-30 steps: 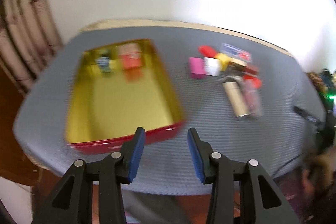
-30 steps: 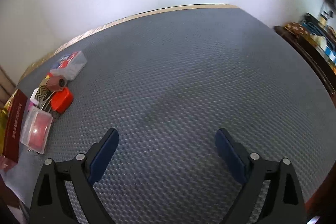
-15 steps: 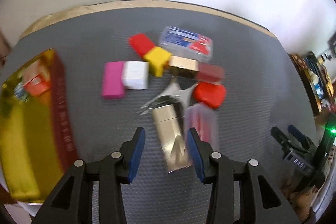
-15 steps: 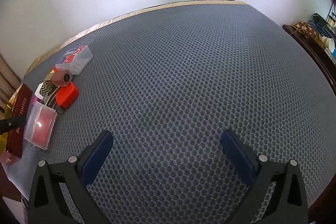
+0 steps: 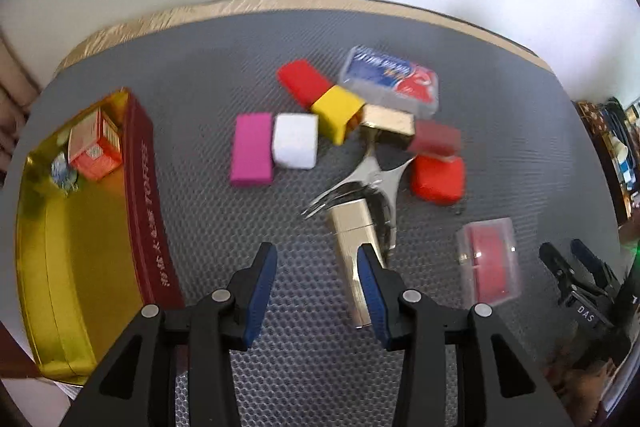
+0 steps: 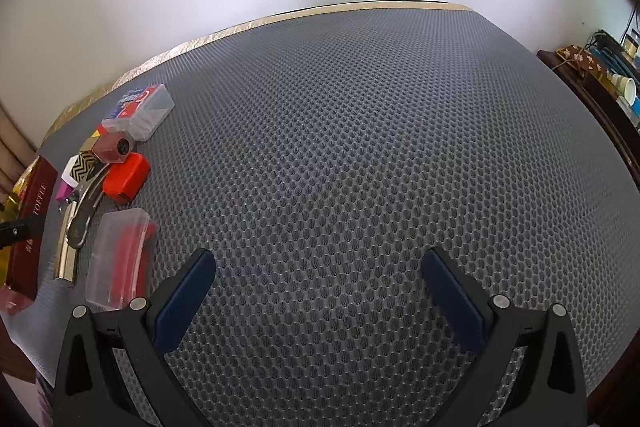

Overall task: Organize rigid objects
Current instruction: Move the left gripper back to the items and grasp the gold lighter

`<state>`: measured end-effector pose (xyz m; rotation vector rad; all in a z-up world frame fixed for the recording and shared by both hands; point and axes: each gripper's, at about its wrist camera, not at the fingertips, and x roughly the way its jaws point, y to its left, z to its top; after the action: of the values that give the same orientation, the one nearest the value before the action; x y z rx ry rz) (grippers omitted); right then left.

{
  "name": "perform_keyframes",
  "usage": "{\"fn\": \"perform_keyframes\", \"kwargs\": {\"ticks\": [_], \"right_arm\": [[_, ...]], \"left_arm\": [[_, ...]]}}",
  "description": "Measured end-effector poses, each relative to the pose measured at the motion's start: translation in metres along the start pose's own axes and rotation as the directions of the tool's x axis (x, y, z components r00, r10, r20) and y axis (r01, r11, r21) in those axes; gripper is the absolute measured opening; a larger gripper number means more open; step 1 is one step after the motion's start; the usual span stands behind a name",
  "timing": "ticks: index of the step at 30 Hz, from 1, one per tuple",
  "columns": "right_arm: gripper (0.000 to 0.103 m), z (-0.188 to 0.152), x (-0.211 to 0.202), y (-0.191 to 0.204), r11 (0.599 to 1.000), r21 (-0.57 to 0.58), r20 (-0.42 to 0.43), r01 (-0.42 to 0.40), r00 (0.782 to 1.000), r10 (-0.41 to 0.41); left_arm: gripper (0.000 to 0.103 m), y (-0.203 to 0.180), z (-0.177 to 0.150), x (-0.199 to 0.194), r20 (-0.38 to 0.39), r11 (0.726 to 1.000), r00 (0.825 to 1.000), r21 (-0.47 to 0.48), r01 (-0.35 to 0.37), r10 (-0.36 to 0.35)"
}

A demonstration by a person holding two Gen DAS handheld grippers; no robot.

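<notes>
Gold box (image 5: 354, 255) lies on the mat just right of the left gripper (image 5: 316, 287), long axis running away from it, jaws partly spread w/ nothing between, so left's closer vs right gripper (image 6: 320, 295), wide open.

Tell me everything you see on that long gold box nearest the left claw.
The long gold box is a slim rectangular carton with a shiny, metallic-looking skin and a black-and-gold zigzag end face in the right wrist view. It lies flat on the grey mesh mat, running away from the camera. Its far end sits against a pile of metal forks. The left claw is open beside it; its right finger overlaps the box in view, contact unclear.
</notes>
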<state>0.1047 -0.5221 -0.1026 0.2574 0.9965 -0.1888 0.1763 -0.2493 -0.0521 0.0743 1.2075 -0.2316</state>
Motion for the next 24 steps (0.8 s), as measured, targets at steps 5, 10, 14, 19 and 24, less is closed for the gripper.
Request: {"fn": "perform_keyframes", "kwargs": {"ticks": [5, 10, 14, 19, 24], "right_arm": [[0.103, 0.001, 0.003, 0.005, 1.000, -0.011, -0.003, 0.009, 1.000, -0.009], [0.103, 0.000, 0.003, 0.007, 1.000, -0.011, -0.003, 0.010, 1.000, -0.010], [0.103, 0.000, 0.002, 0.008, 1.000, -0.012, -0.004, 0.011, 1.000, -0.011], [0.103, 0.000, 0.002, 0.009, 1.000, -0.018, -0.007, 0.017, 1.000, -0.017], [0.103, 0.000, 0.002, 0.012, 1.000, -0.020, -0.007, 0.022, 1.000, -0.022]], "left_arm": [[0.043, -0.001, 0.003, 0.018, -0.059, 1.000, 0.998, -0.022, 0.003, -0.004], [0.043, -0.011, 0.001, 0.022, -0.044, 1.000, 0.999, -0.001, -0.013, 0.013], [0.043, -0.031, -0.004, 0.022, -0.055, 1.000, 0.998, 0.023, 0.002, -0.001], [0.043, -0.047, -0.004, 0.025, -0.045, 0.998, 0.999, 0.052, -0.026, 0.029], [0.044, -0.042, -0.006, 0.024, -0.051, 0.997, 0.999, 0.074, -0.003, 0.007]]}}
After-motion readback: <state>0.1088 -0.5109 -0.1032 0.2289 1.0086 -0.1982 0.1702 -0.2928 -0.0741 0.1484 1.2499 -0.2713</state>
